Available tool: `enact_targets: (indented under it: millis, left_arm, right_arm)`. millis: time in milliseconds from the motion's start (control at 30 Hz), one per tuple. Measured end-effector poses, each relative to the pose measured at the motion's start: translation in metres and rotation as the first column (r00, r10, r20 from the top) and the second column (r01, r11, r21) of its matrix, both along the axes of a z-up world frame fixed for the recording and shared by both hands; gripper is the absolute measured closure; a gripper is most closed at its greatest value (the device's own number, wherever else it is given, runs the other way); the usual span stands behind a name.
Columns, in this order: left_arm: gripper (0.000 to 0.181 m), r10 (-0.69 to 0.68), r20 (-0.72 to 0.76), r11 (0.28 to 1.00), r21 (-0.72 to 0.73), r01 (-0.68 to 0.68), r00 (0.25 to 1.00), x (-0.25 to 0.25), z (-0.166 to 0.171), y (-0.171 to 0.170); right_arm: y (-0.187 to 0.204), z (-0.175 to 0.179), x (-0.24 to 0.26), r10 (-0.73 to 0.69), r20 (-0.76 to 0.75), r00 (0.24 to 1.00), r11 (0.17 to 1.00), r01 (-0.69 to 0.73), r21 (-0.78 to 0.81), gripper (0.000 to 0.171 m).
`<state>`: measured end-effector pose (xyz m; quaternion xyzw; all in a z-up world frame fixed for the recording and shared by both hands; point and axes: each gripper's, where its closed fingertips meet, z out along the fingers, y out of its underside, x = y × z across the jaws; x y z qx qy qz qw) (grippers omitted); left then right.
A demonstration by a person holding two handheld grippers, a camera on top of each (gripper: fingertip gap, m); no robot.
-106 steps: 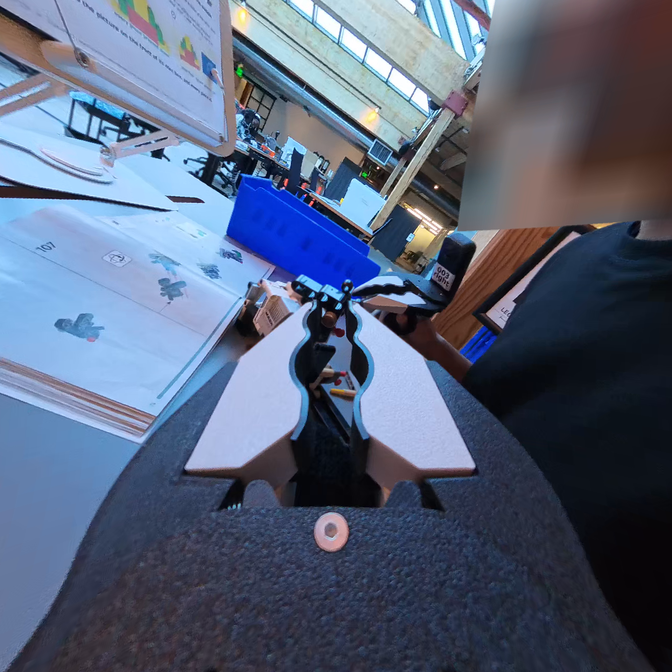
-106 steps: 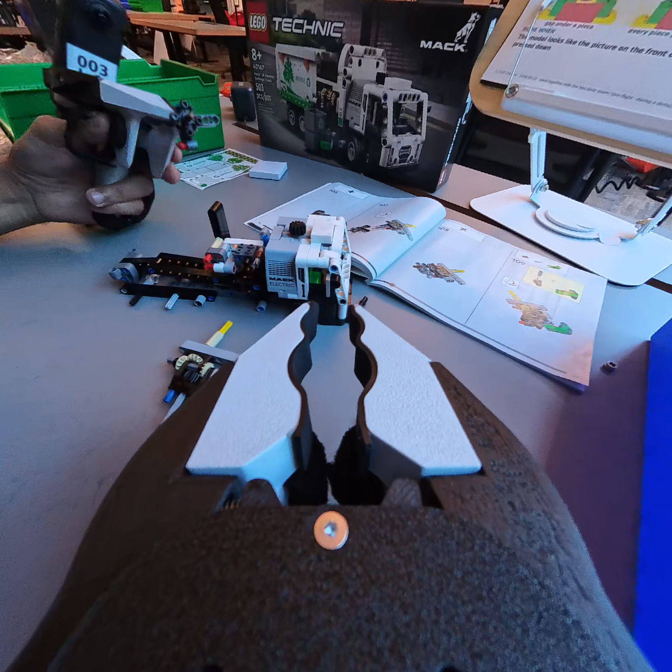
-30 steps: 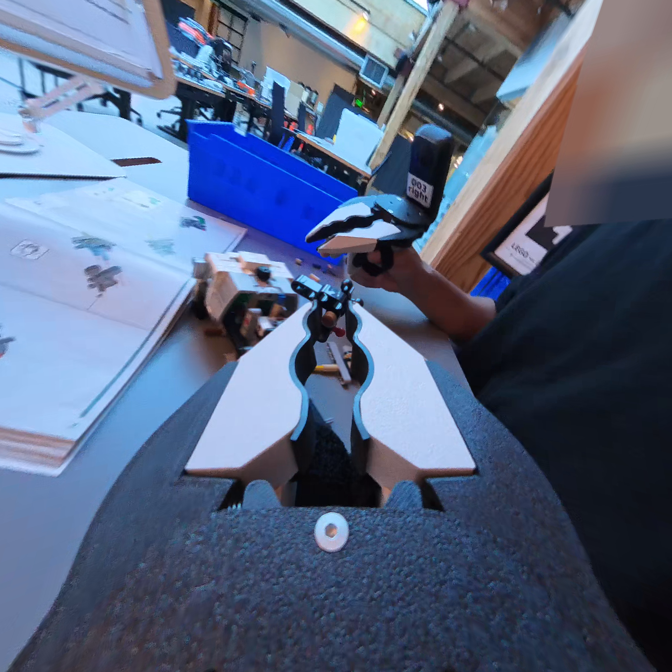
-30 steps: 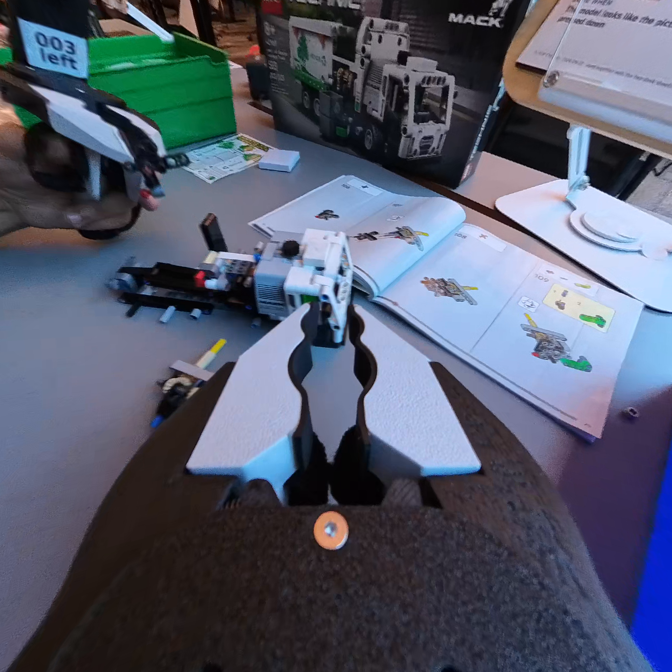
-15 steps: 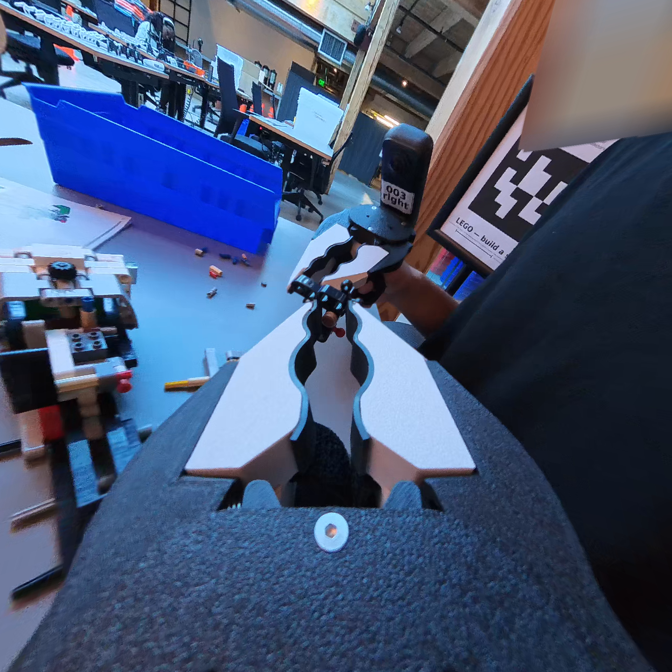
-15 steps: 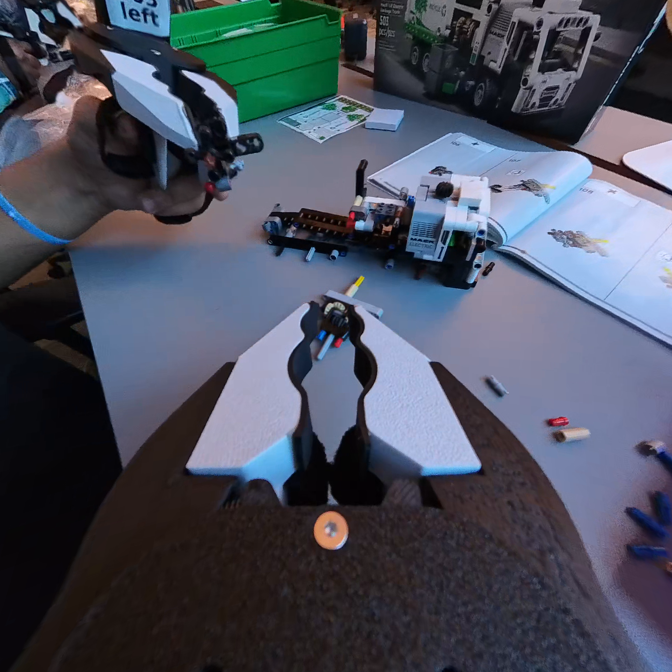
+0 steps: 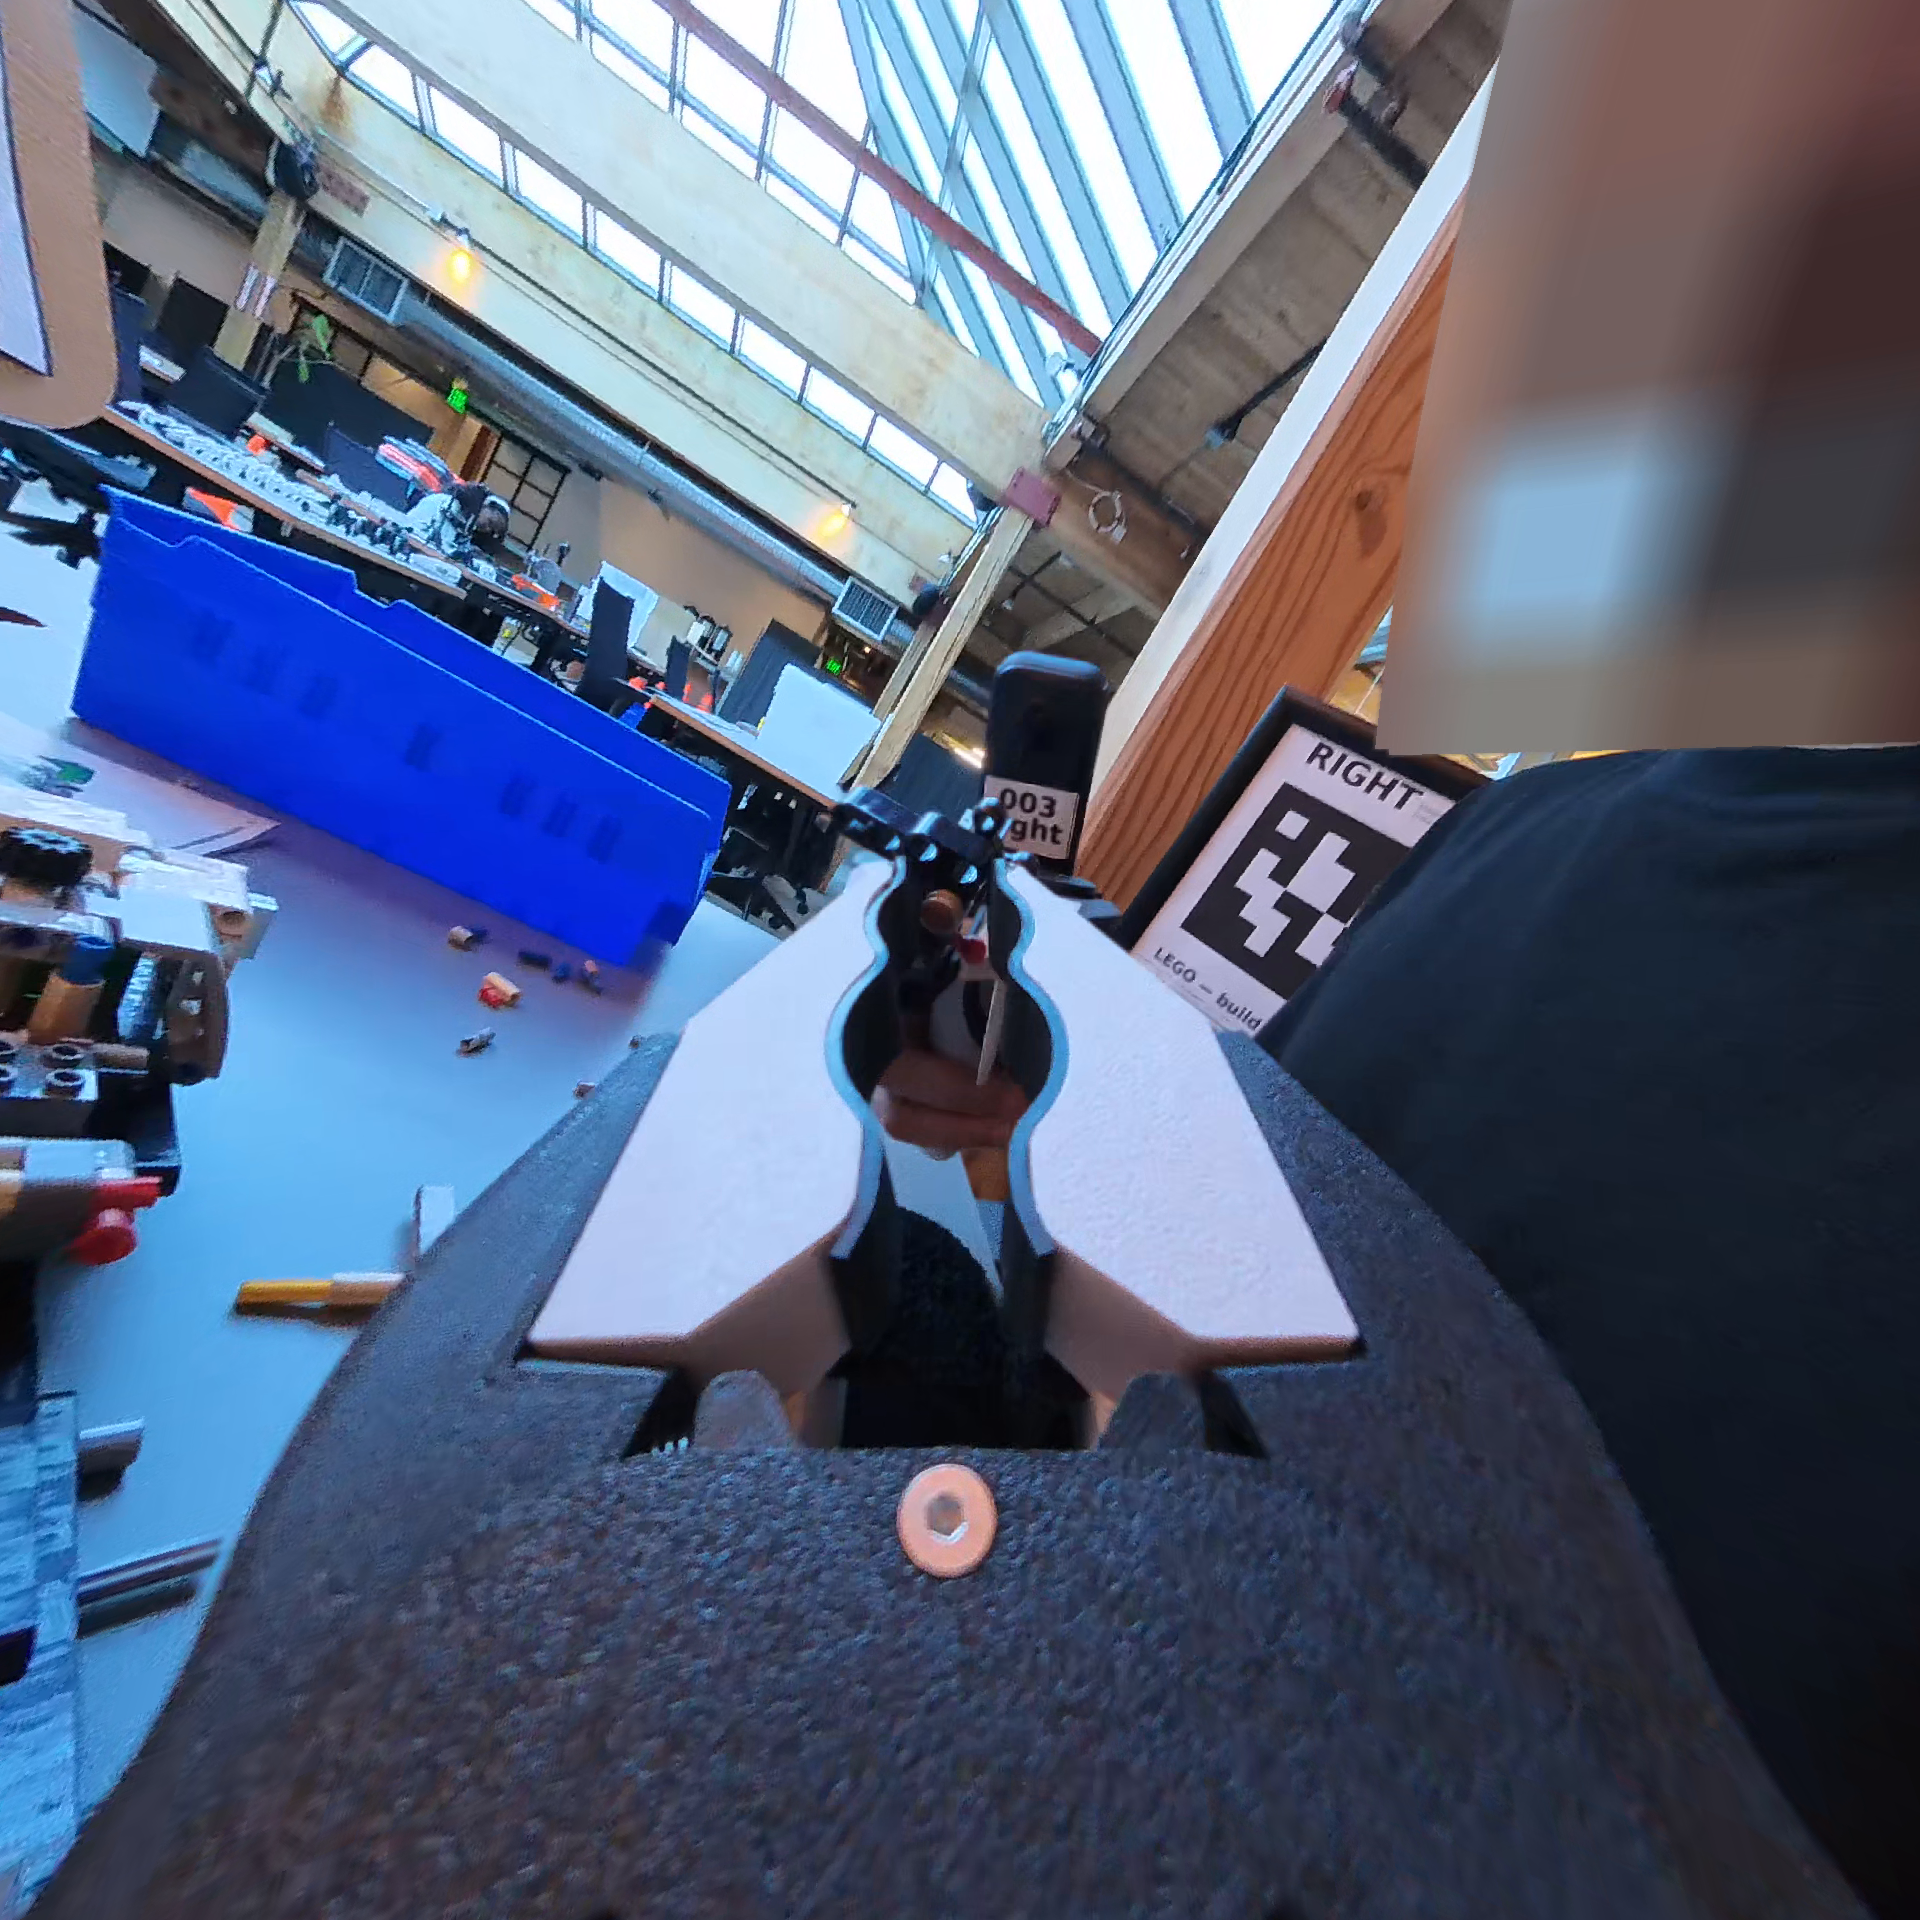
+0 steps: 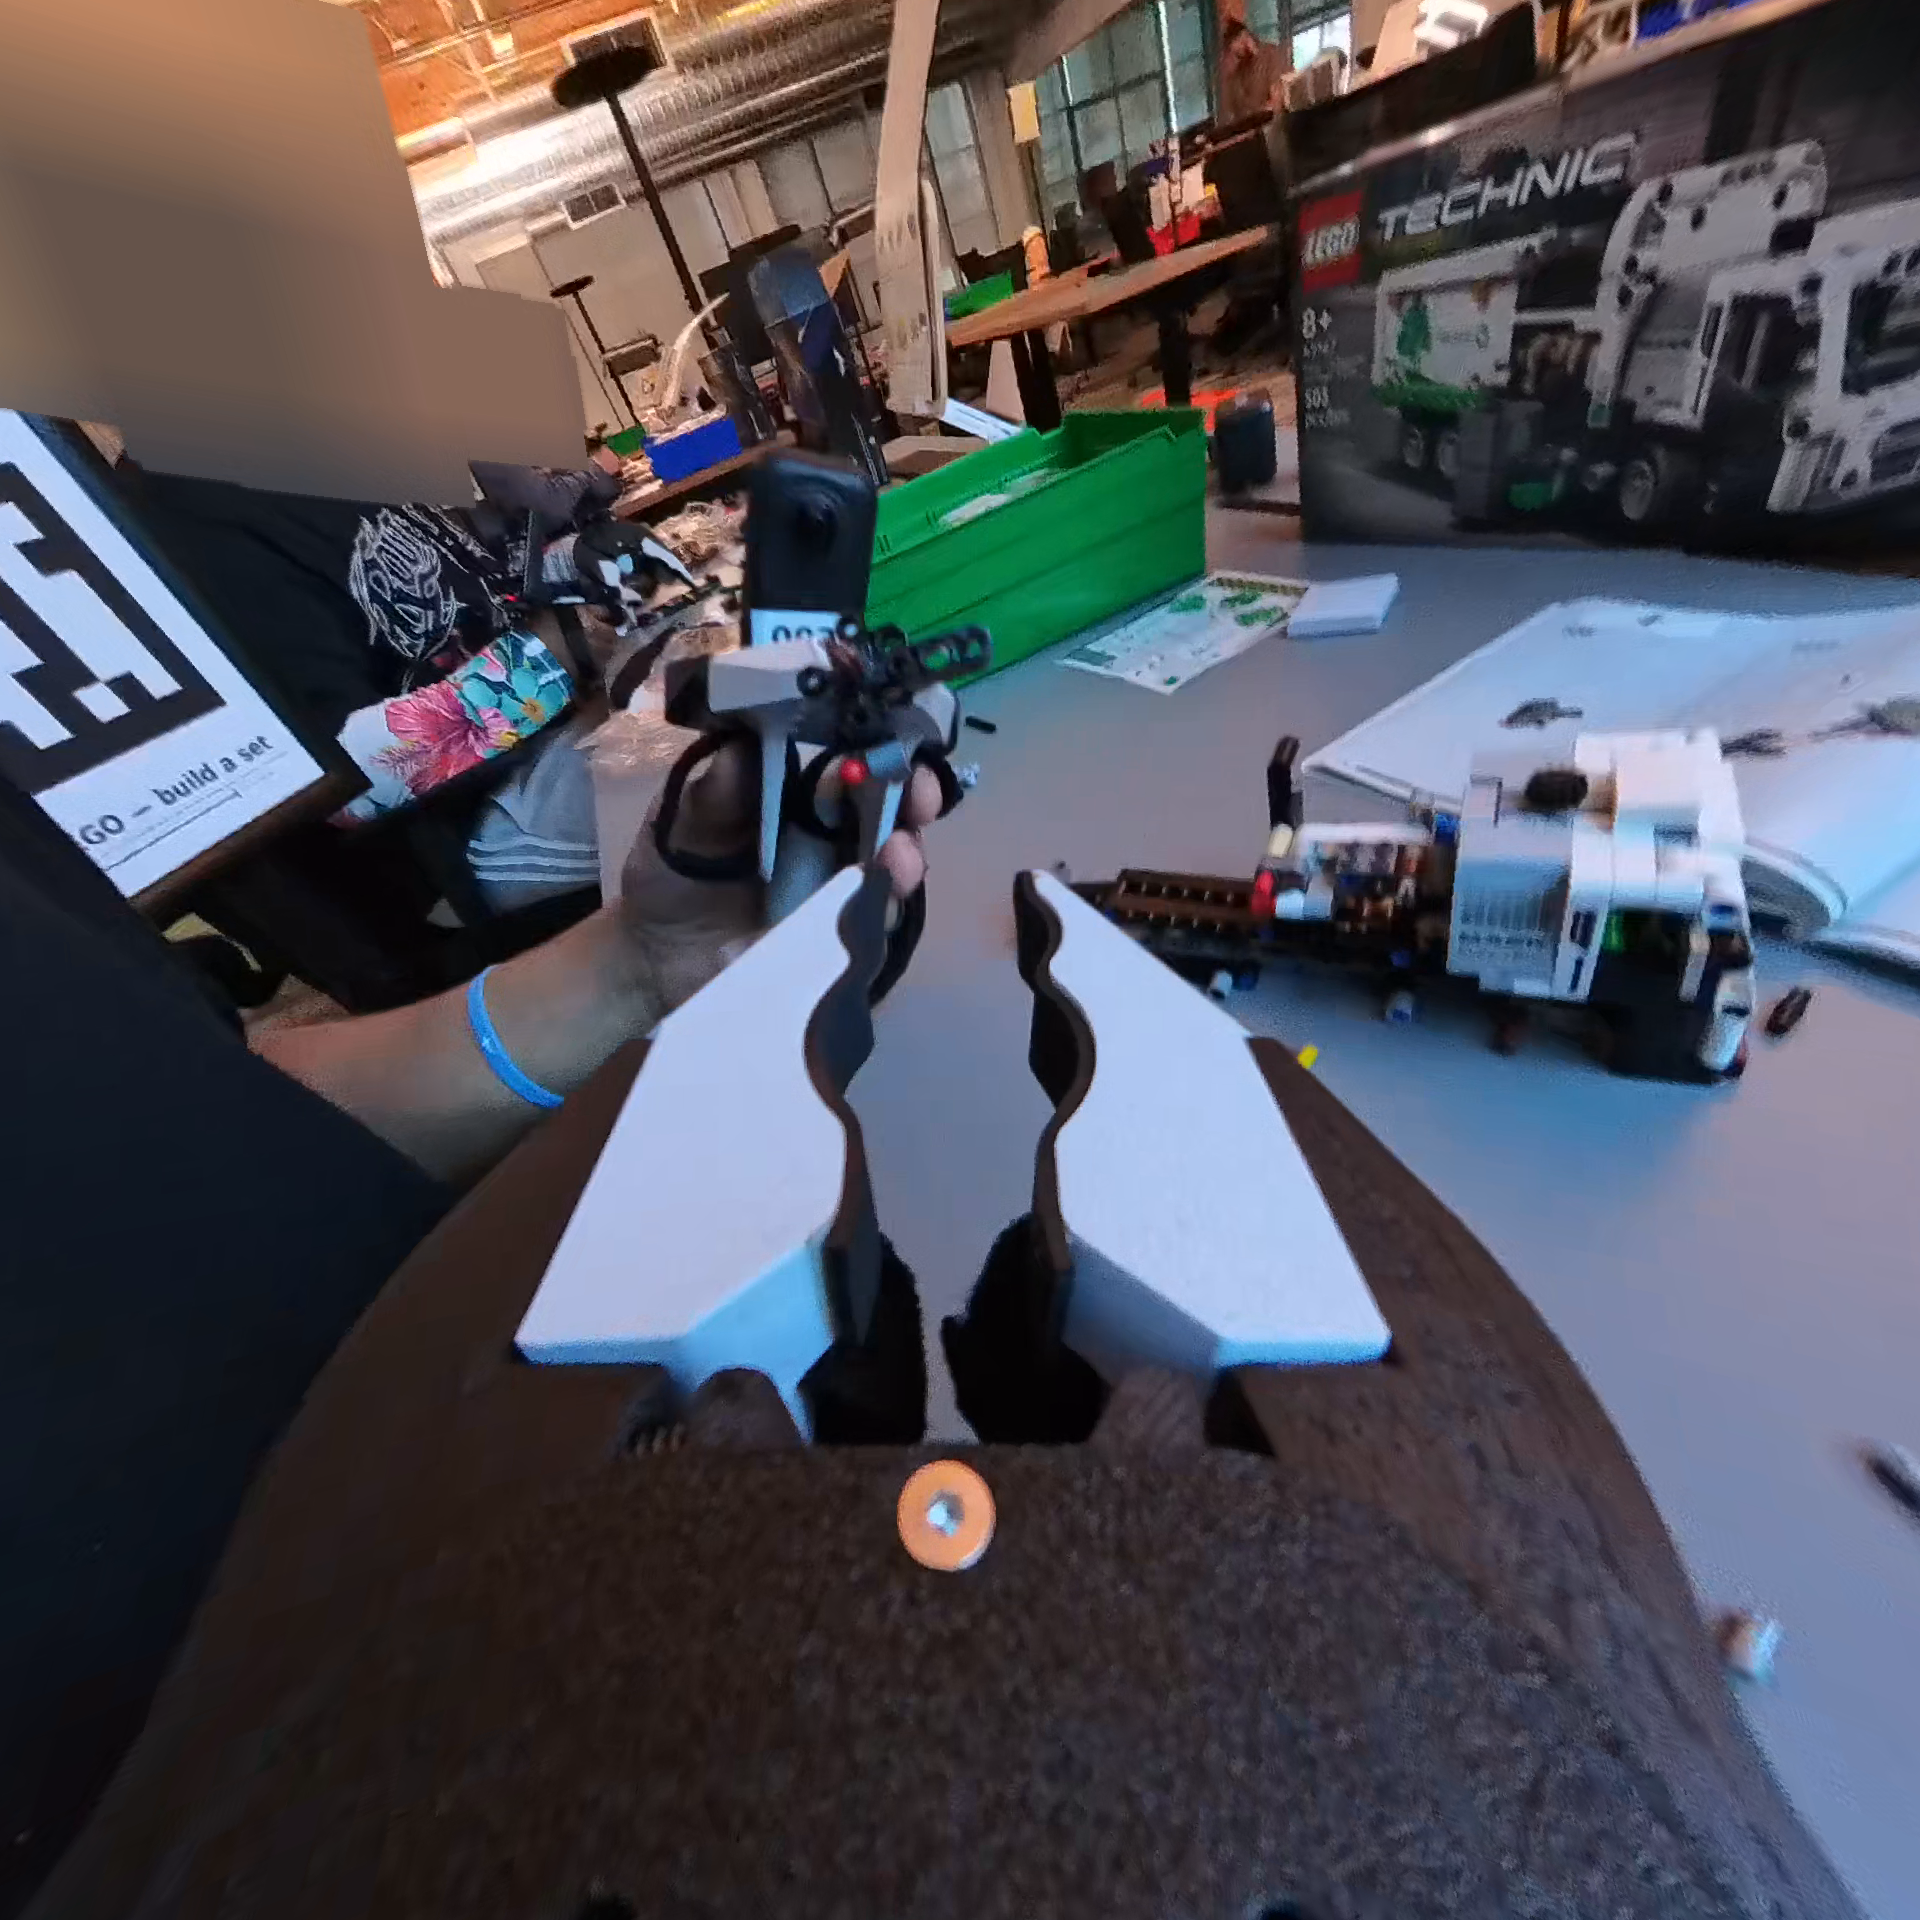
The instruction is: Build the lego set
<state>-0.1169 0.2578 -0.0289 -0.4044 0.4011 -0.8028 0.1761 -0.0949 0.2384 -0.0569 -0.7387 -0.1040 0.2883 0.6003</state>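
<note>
My left gripper (image 7: pixel 940 883) is shut on a small black lego assembly (image 7: pixel 914 831) with a tan pin and a red pin, held up in the air. In the right wrist view it (image 8: pixel 831 707) faces me with the black piece (image 8: pixel 904 660) sticking out to the right. My right gripper (image 8: pixel 943 888) is open and empty, just below and in front of the left one. The half-built white truck model (image 8: pixel 1558 883) stands on the grey table to the right; it also shows in the left wrist view (image 7: pixel 94 997) at the far left.
A blue bin (image 7: pixel 395 738) stands behind loose pins (image 7: pixel 499 987) and a yellow axle (image 7: pixel 312 1291). A green bin (image 8: pixel 1039 530), the set's box (image 8: pixel 1610 343) and an open instruction booklet (image 8: pixel 1662 707) lie beyond the truck. A framed sign (image 8: pixel 94 665) stands by the person. The left gripper's tips are roughly 5 cm from the right gripper's.
Both grippers have risen from the table and turned to face each other. The right jaws have opened wider. The left still holds the black assembly.
</note>
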Motion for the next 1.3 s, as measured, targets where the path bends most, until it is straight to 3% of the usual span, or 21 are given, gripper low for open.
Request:
enact_targets:
  millis: [167,867,1100,1300]
  left_arm:
    - [0.173,-0.019,0.021,1.0,-0.006,0.019,1.0,0.0,0.004,-0.005]
    - [0.172,-0.073,0.024,0.996,-0.041,0.074,0.997,0.007,0.009,-0.013]
    - [0.173,-0.13,-0.067,0.986,-0.114,0.122,0.989,0.012,0.001,-0.007]
    - [0.173,-0.074,-0.112,0.993,-0.096,0.063,0.991,0.017,-0.006,0.002]
  right_arm:
    - [0.004,0.01,-0.024,0.081,0.148,0.986,0.996,-0.085,0.022,0.148]
    - [0.002,0.014,-0.008,0.016,0.232,0.973,0.996,-0.035,0.08,0.152]
    - [0.001,0.016,0.004,-0.014,0.227,0.974,0.996,-0.007,0.09,0.153]
    - [0.006,0.01,0.0,-0.032,0.217,0.976,0.998,0.018,0.066,0.152]
